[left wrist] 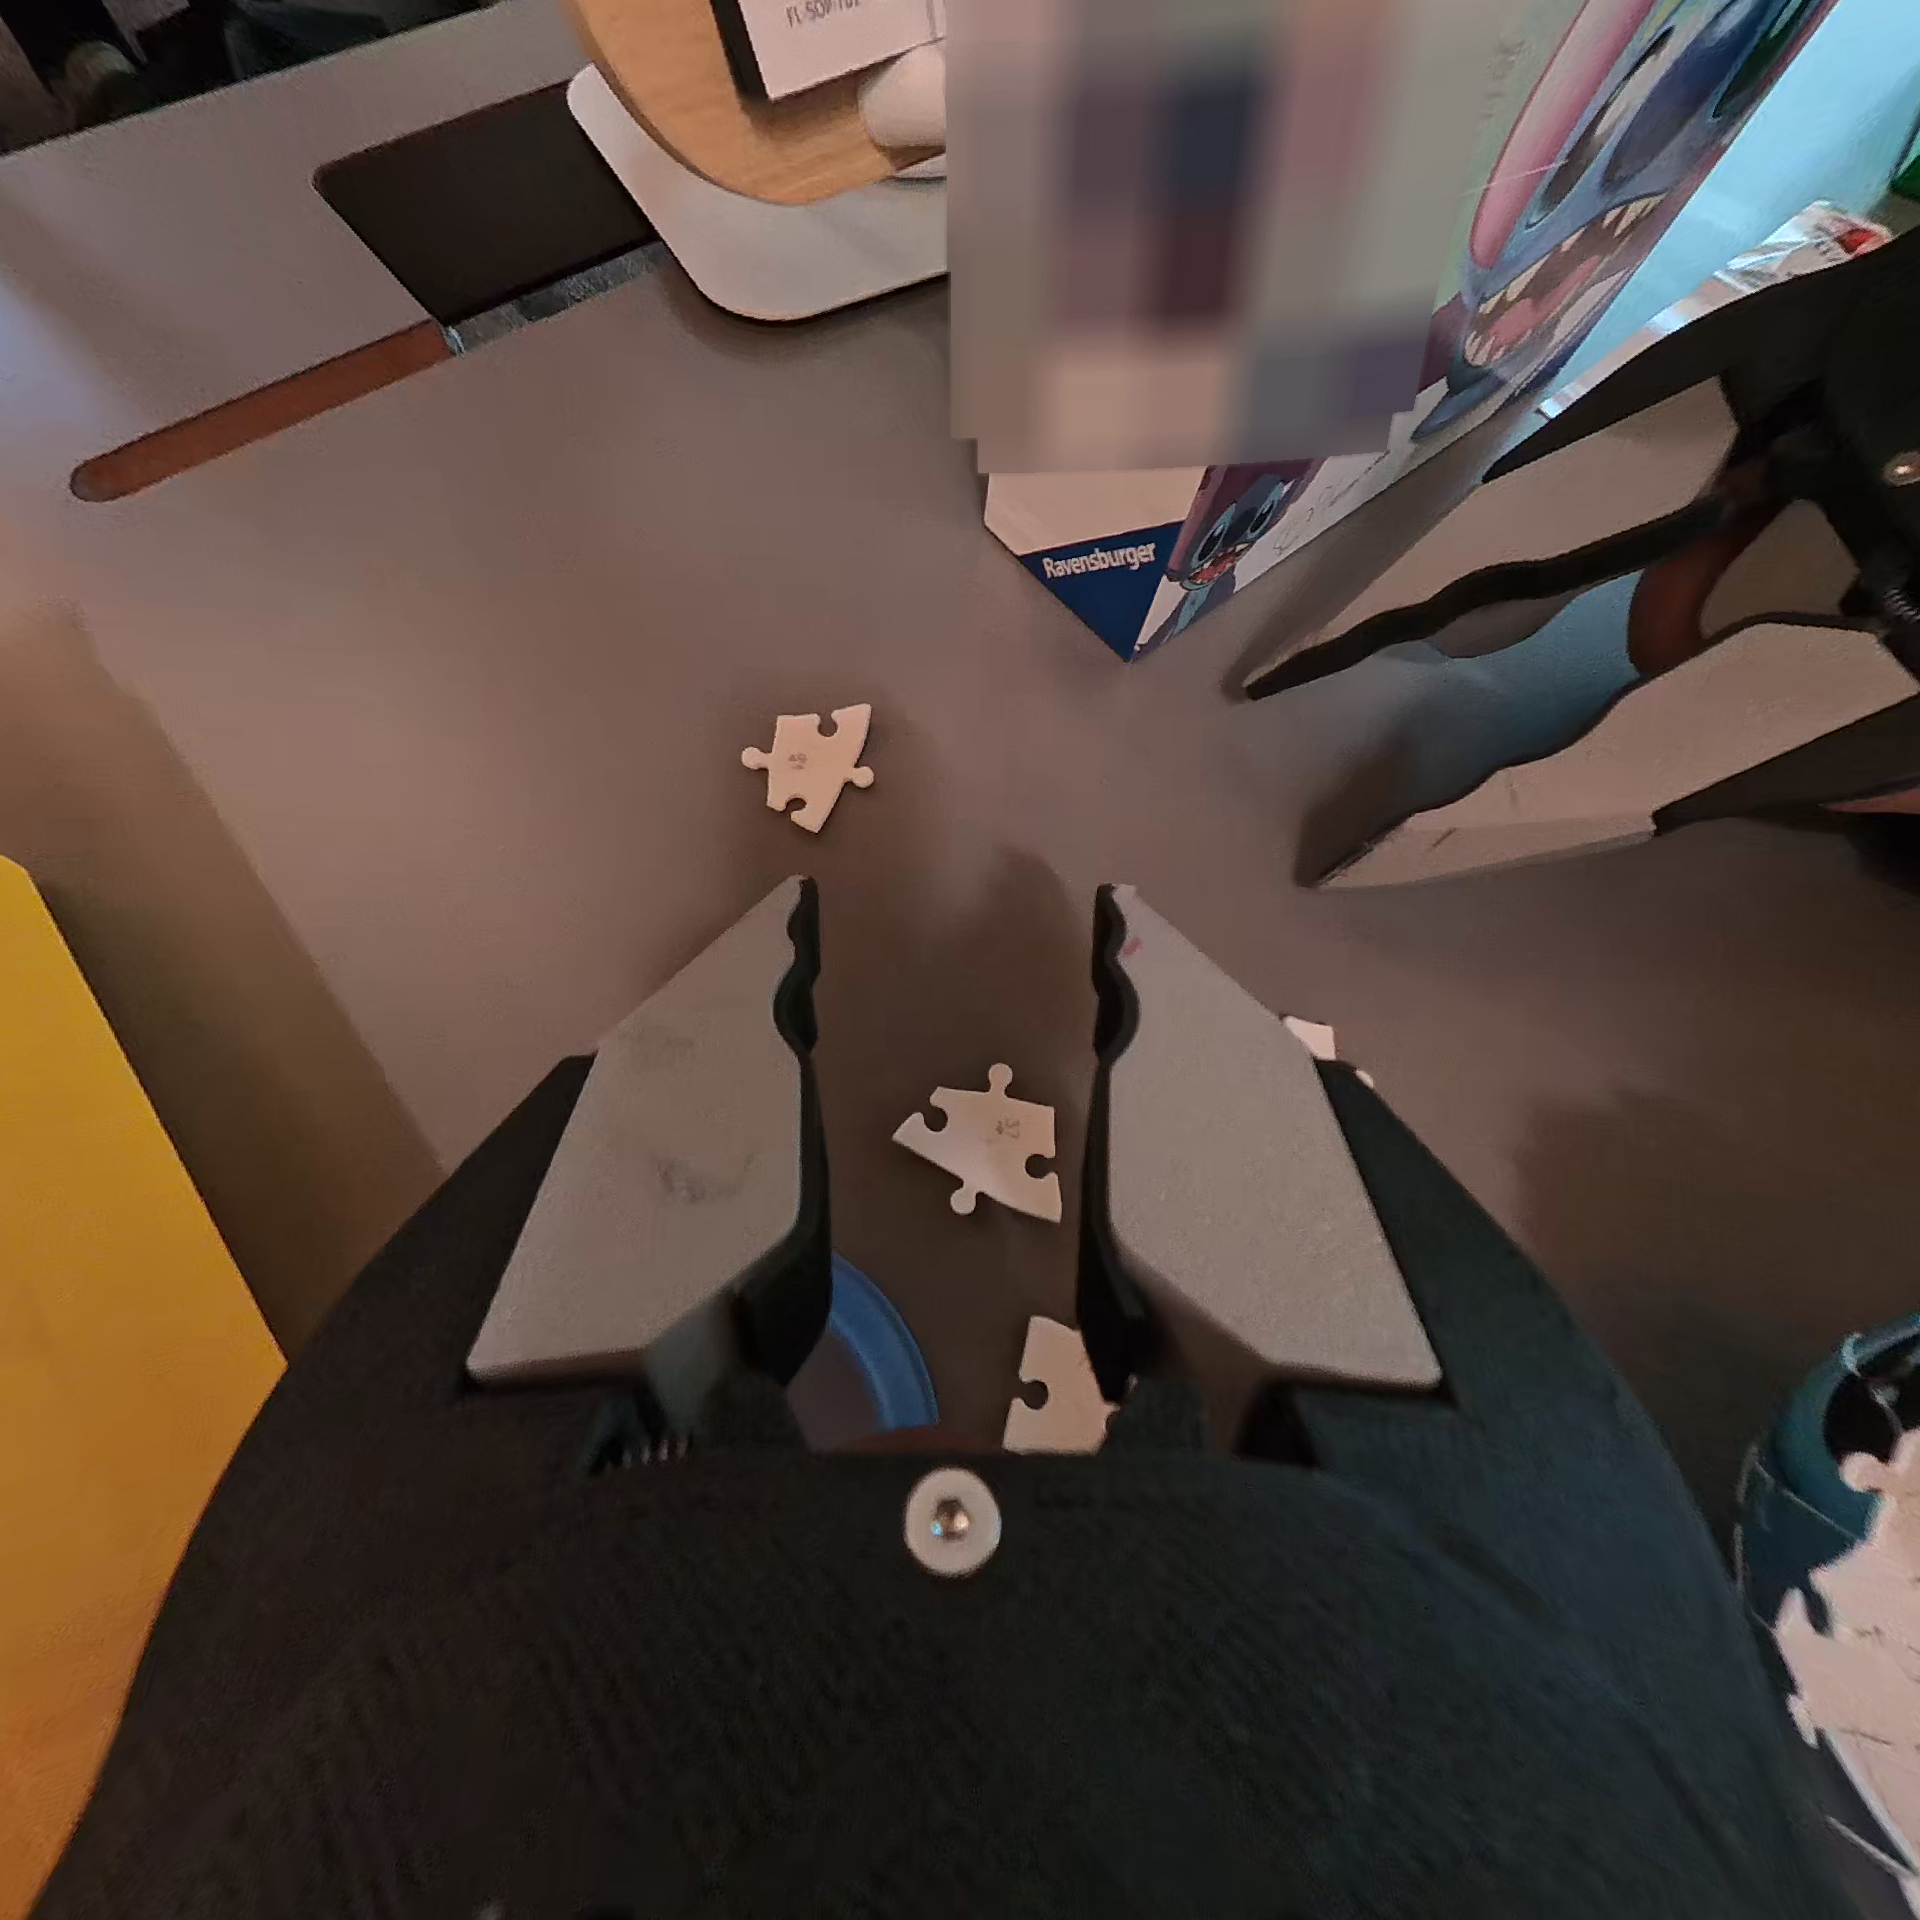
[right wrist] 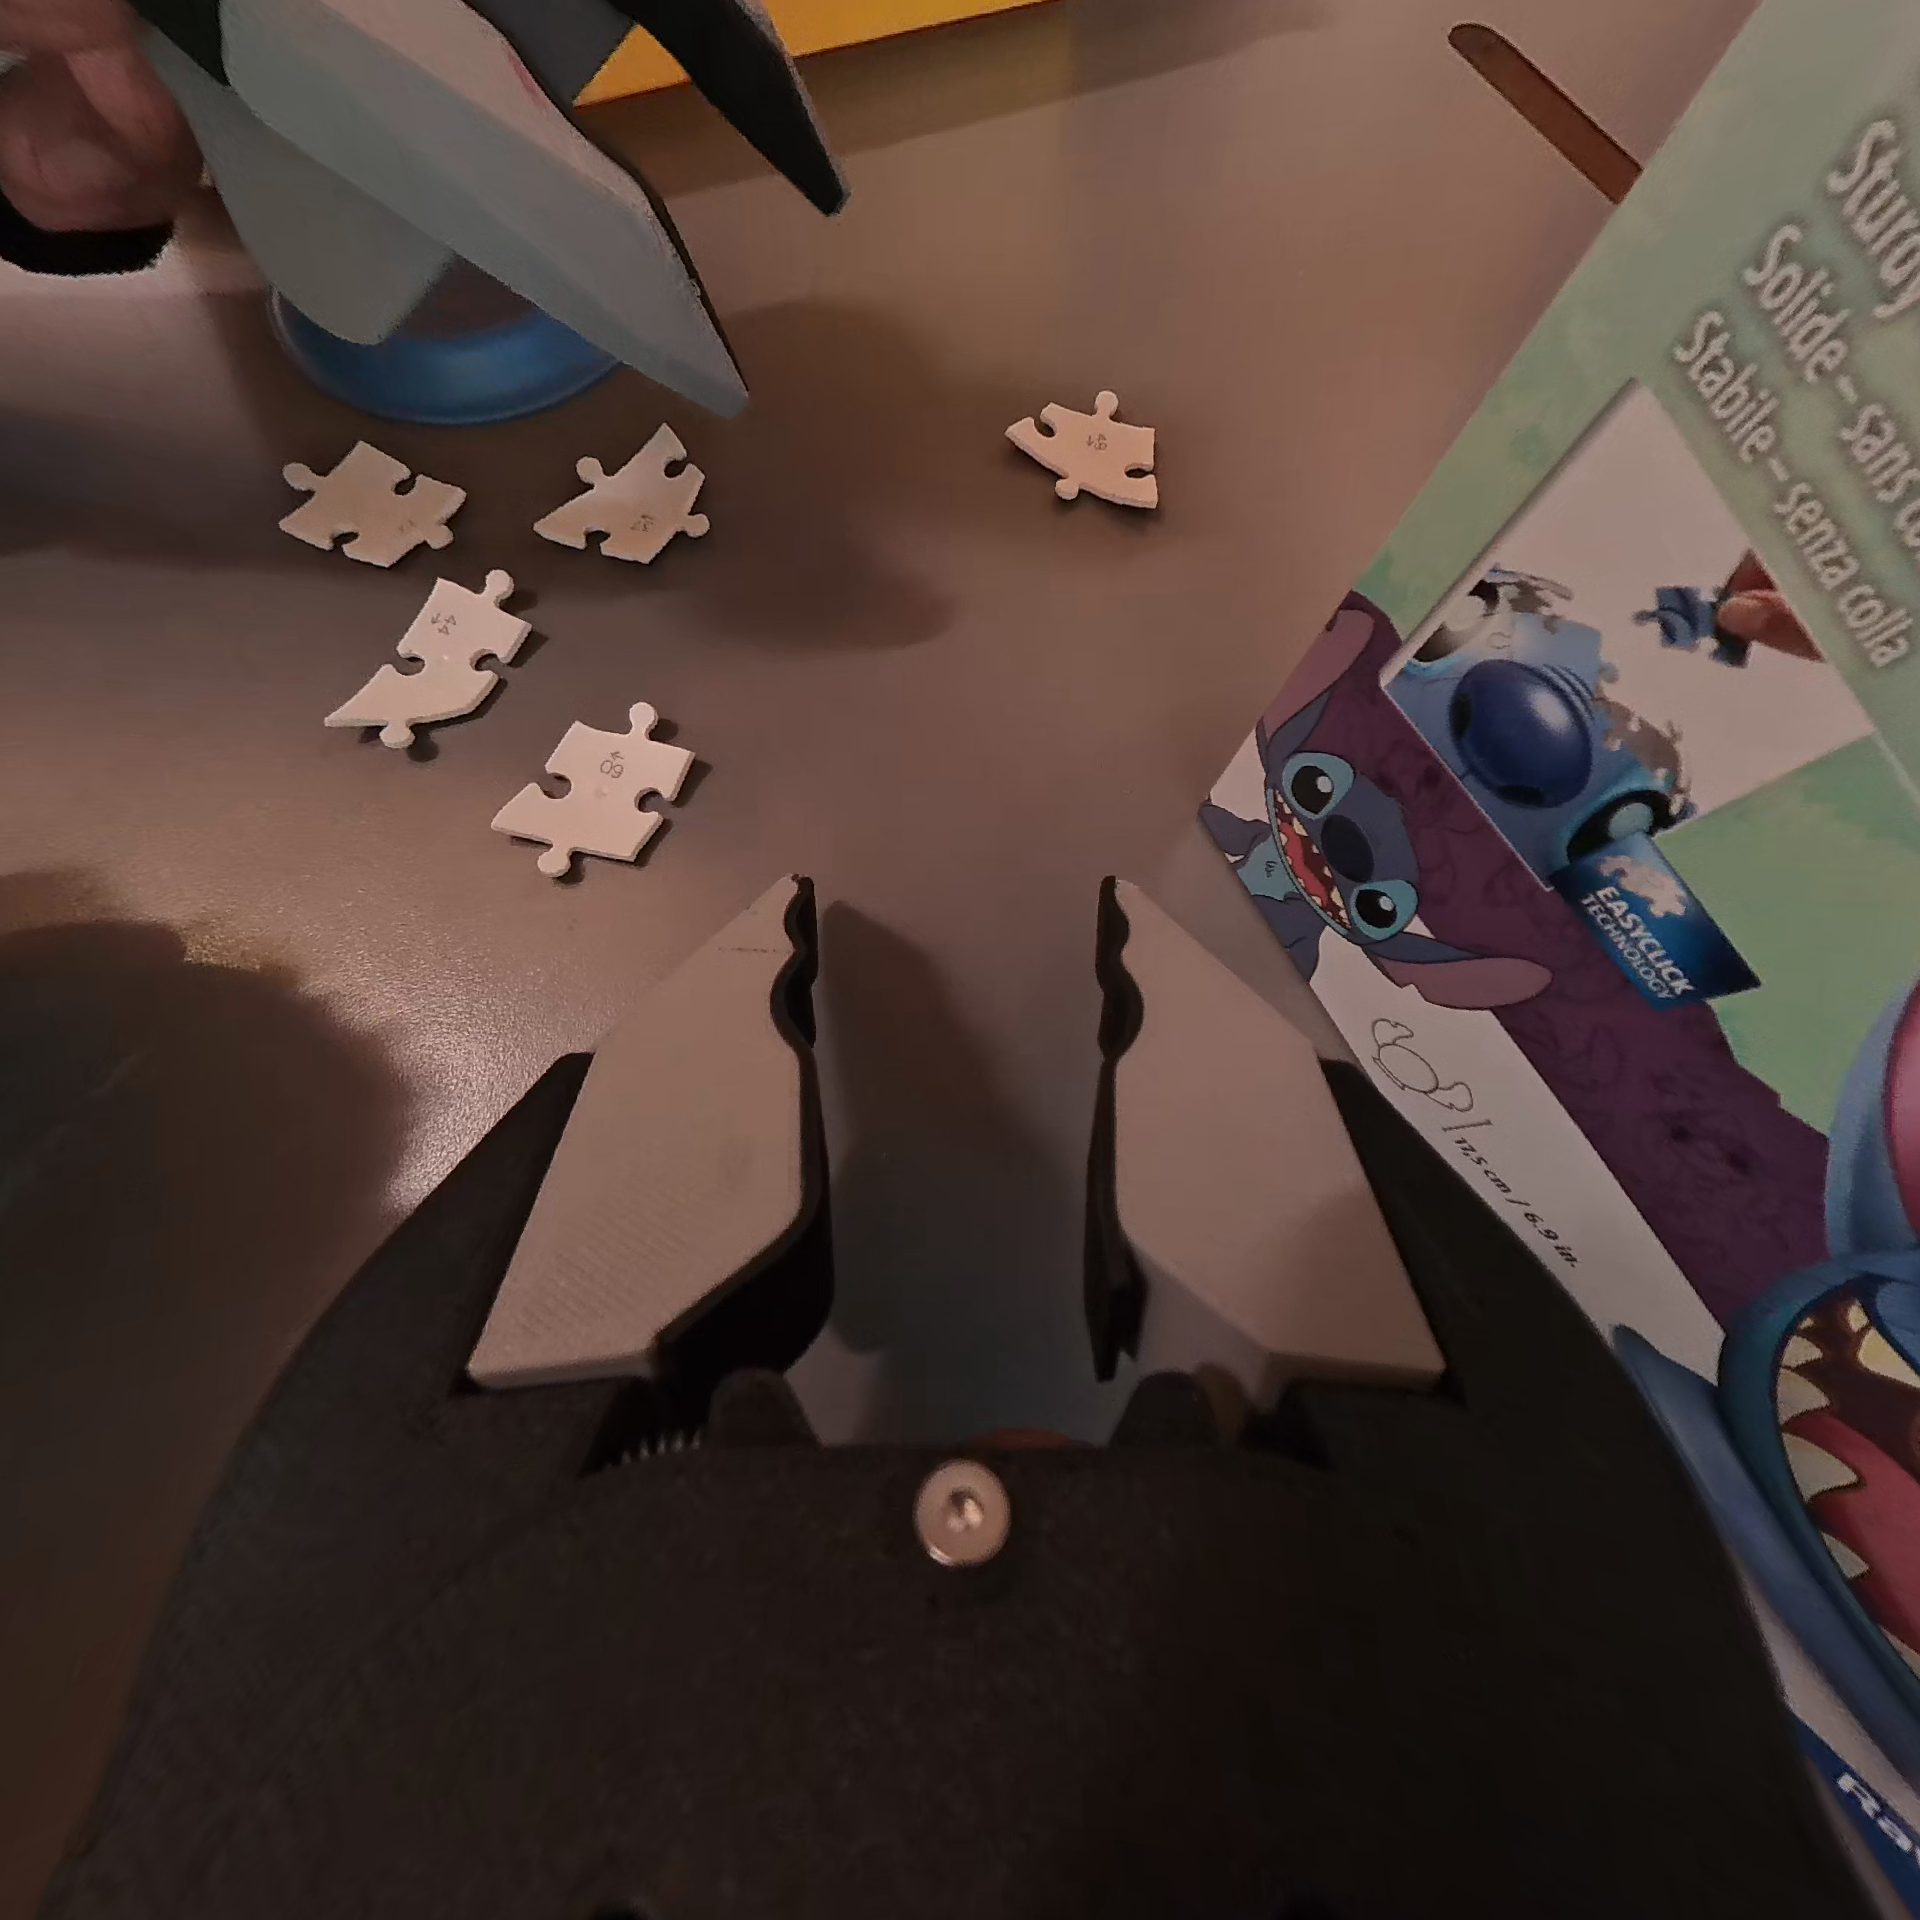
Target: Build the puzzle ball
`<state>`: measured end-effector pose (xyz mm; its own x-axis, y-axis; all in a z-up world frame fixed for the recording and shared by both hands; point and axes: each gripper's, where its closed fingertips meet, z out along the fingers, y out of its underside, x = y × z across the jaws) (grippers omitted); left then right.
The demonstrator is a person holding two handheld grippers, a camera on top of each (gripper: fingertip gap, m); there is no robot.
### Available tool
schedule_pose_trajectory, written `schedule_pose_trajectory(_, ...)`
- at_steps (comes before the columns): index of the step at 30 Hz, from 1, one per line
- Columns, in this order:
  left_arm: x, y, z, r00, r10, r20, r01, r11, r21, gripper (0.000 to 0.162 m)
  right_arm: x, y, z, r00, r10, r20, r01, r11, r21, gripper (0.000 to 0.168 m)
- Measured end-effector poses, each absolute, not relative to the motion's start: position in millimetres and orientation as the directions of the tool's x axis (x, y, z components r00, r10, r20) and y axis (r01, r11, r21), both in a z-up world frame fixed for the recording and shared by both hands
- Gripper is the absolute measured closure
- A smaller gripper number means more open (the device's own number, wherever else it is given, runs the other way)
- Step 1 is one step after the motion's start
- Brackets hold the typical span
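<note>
Overall five white puzzle pieces [right wrist: 597, 795] lie flat on grey table [right wrist: 935, 260]; left gripper [left wrist: 956, 894] and right gripper [right wrist: 956, 894] both gape empty; puzzle box [right wrist: 1558, 831] hems the right side.

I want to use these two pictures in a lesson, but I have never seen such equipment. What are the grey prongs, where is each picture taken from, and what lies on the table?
The grey prongs are the fingers of two hand-held grippers, each with a camera looking along them. One picture looks from the left gripper, the other from the right gripper. Both are open and hold nothing. On the grey table lie loose white puzzle pieces, face down, a blue ring stand and the puzzle box. A partly built ball shows at the left view's edge.
</note>
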<state>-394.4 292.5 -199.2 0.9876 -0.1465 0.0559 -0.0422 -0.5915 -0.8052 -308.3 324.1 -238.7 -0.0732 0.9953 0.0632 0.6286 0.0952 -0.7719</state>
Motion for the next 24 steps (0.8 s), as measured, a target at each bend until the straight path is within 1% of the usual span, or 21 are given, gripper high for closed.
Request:
schedule_pose_trajectory(6,-389.0,292.3,-190.7,0.985,-0.172,0.029,-0.073,-0.558,-0.826,0.111,-308.6,324.1,-242.7,-0.076,0.995,0.071,0.646,0.103,-0.756,0.117)
schedule_pose_trajectory(11,-379.6,292.2,-179.7,0.968,-0.203,0.148,0.021,-0.522,-0.852,0.112,-308.6,326.0,-240.5,-0.062,0.995,0.075,0.637,0.097,-0.765,0.117)
schedule_pose_trajectory(13,-376.7,292.5,-164.9,0.951,-0.223,0.216,0.091,-0.464,-0.881,0.115,-308.5,326.9,-239.8,-0.057,0.995,0.079,0.634,0.097,-0.767,0.117)
schedule_pose_trajectory(15,-377.3,290.9,-141.2,0.93,-0.248,0.272,0.17,-0.364,-0.916,0.118,-308.5,327.5,-238.8,-0.052,0.995,0.087,0.63,0.1,-0.77,0.117)
schedule_pose_trajectory(17,-383.0,287.1,-120.8,0.923,-0.255,0.288,0.219,-0.267,-0.938,0.119,-308.3,328.0,-238.3,-0.047,0.995,0.093,0.627,0.102,-0.772,0.117)
schedule_pose_trajectory(19,-388.7,284.7,-111.1,0.926,-0.249,0.285,0.235,-0.213,-0.948,0.118,-308.0,328.4,-238.3,-0.044,0.994,0.096,0.628,0.103,-0.772,0.117)
schedule_pose_trajectory(24,-385.6,288.2,-125.0,0.918,-0.252,0.308,0.235,-0.282,-0.93,0.115,-307.5,328.0,-238.7,-0.045,0.995,0.093,0.63,0.101,-0.77,0.117)
